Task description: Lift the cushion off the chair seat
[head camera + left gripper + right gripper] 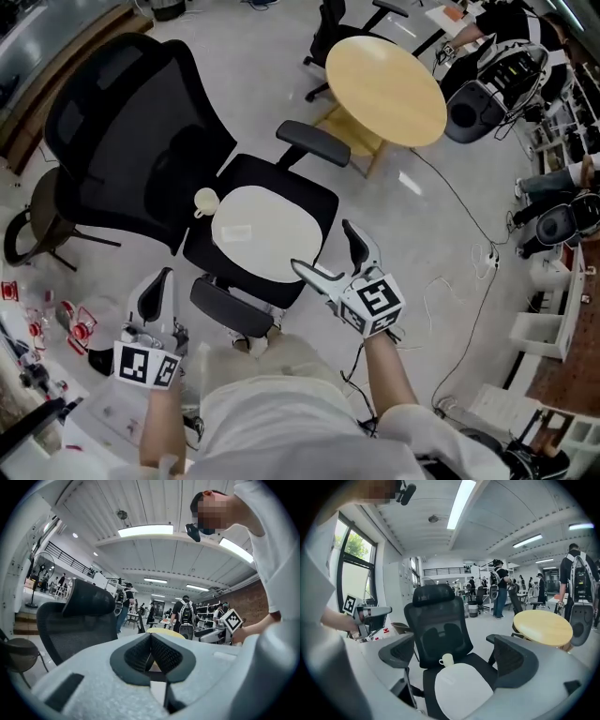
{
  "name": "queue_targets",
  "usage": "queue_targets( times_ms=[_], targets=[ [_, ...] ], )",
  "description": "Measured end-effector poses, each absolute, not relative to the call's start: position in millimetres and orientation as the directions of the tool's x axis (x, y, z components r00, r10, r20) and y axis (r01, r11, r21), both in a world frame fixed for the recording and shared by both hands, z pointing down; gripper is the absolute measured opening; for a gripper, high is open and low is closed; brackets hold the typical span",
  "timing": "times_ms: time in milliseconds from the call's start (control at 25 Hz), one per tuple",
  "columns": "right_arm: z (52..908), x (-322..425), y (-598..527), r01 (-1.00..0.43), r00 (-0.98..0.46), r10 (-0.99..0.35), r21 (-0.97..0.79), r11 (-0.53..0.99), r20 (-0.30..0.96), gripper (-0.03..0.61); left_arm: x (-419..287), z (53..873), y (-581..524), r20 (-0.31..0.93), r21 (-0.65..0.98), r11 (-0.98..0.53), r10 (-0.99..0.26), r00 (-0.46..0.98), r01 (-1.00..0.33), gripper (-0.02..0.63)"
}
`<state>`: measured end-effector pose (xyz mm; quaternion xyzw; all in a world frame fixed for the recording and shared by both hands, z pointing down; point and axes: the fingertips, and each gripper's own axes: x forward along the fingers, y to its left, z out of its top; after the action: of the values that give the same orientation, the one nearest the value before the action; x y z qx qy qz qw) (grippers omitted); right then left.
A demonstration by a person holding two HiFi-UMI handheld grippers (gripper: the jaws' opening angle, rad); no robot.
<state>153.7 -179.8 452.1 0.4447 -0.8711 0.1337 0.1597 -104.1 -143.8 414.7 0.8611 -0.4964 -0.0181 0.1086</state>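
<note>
Head view, with both gripper views. A black mesh office chair stands at centre. The cream cushion lies flat on its seat, between the two armrests. A small white cup stands on the seat at the cushion's 9 o'clock edge, just in front of the backrest and touching or nearly touching the cushion.

The right gripper is held at about 5 o'clock from the cushion, by the front edge of the seat. Its jaws are spread wide and hold nothing. The right gripper view frames the whole chair and cushion between them, so the jaws are clear of the cushion.

The left gripper is at about 7 o'clock, beside the near armrest and apart from the chair. In the left gripper view its jaws are pressed together at the tips, with nothing between them.

A round wooden table stands at 1 o'clock beyond the chair. Other people stand in the far background.
</note>
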Motion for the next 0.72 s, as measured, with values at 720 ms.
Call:
queue_targets(
  times_ms=[720],
  targets=[
    [661, 144, -284, -0.718, -0.586, -0.532, -0.087, 0.691, 0.611, 0.508, -87, 522, -167, 0.203, 0.273, -0.371, -0.88, 0.43, -0.888, 0.015]
  ],
)
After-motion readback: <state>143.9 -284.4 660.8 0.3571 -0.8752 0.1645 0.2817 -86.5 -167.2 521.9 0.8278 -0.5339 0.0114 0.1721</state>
